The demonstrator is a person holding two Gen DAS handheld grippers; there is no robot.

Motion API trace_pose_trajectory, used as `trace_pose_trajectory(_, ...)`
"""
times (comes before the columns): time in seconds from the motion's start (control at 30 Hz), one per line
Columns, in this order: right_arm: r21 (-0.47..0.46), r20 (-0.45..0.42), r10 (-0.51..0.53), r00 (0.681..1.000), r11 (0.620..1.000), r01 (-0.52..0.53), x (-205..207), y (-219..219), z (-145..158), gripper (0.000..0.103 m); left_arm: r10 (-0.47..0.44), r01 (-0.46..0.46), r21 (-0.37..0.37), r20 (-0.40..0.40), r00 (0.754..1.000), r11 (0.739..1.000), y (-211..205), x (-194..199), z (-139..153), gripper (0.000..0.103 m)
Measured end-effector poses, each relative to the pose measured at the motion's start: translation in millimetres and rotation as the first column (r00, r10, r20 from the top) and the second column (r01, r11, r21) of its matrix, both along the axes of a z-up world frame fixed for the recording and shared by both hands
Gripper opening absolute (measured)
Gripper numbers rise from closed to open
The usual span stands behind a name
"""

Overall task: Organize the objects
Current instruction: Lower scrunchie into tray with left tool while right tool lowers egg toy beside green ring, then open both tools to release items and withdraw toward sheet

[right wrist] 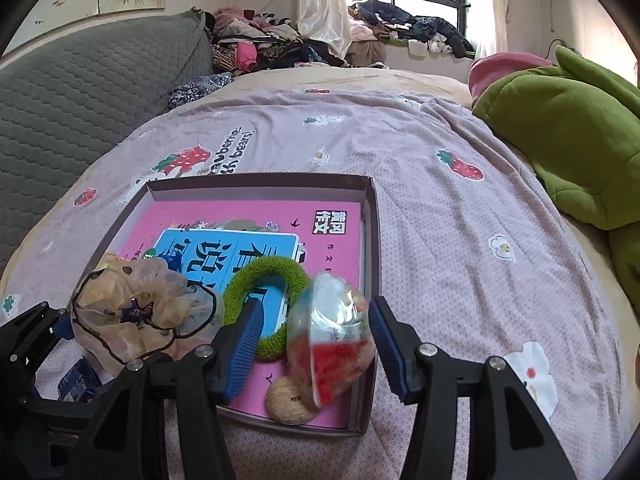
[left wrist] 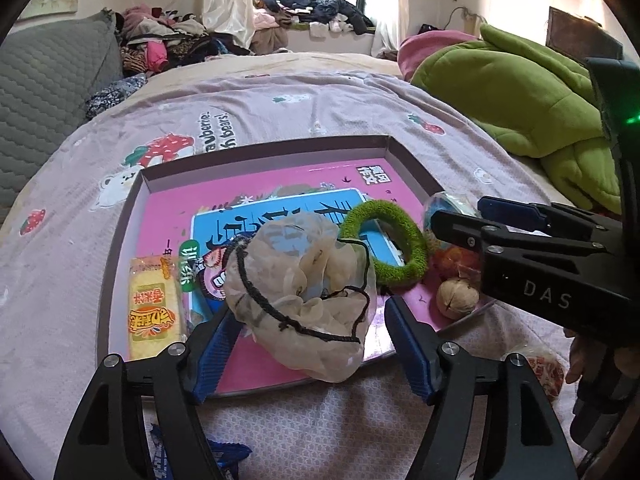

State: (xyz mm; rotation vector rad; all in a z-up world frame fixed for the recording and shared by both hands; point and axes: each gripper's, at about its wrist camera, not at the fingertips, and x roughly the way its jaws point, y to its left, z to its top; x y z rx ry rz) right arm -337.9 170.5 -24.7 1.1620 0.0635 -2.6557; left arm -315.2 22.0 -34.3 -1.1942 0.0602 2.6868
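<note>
A shallow box [left wrist: 390,148] [right wrist: 370,216] with a pink book inside lies on the bed. In it are a beige scrunchie with black cord [left wrist: 304,292] [right wrist: 148,316], a green fuzzy ring [left wrist: 384,242] [right wrist: 266,280], a walnut [left wrist: 456,298] [right wrist: 288,404], a yellow snack pack [left wrist: 154,304] and a clear snack bag with red contents [right wrist: 334,340]. My left gripper [left wrist: 308,336] is open, its fingers on either side of the scrunchie. My right gripper [right wrist: 316,340] [left wrist: 472,220] is open around the snack bag, which hangs blurred between the fingers.
The bed has a lilac strawberry-print sheet [right wrist: 440,208]. A green quilt [left wrist: 520,92] lies at the right, a grey quilted headboard [right wrist: 80,92] at the left. Clothes [left wrist: 168,40] are piled at the back. A blue wrapper [left wrist: 224,456] lies on the sheet near me.
</note>
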Motion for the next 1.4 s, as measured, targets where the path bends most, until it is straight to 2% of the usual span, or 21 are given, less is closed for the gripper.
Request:
trace_pose_trajectory(0.4, -0.022, -0.027, -0.004, 1.000, 1.000, 0.004, 7.1, -2.5, 8.6, 0.058, 0.034, -0.034, 0.011, -0.032, 0.999, 0.999, -8.2, 1.7, 9.1, 0.075)
trace_pose_trajectory(0.53, -0.024, -0.042, -0.006, 0.999, 1.000, 0.005, 11.9, -4.3, 13.1, 0.064, 0.054, -0.053, 0.019, -0.043, 0.998, 0.998, -15.2, 1.3, 12.3, 0.075)
trace_pose_trajectory(0.83, -0.044, -0.106, -0.027, 0.994, 0.999, 0.022, 34.1, -4.4, 37.8, 0.065, 0.073, -0.071, 0.030, -0.085, 0.994, 0.997, -21.2, 10.3, 30.6, 0.075)
trace_pose_trajectory(1.03, -0.036, -0.125, -0.015, 0.992, 0.999, 0.011, 58.0, -4.4, 59.5, 0.065, 0.095, -0.090, 0.052, -0.108, 0.990, 0.995, -28.4, 31.6, 49.0, 0.075)
trace_pose_trajectory(1.4, 0.016, -0.120, 0.012, 0.993, 1.000, -0.011, 109.2, -1.8, 93.0, 0.065, 0.153, -0.148, 0.065, -0.090, 0.984, 0.987, -50.9, 91.2, 65.0, 0.075)
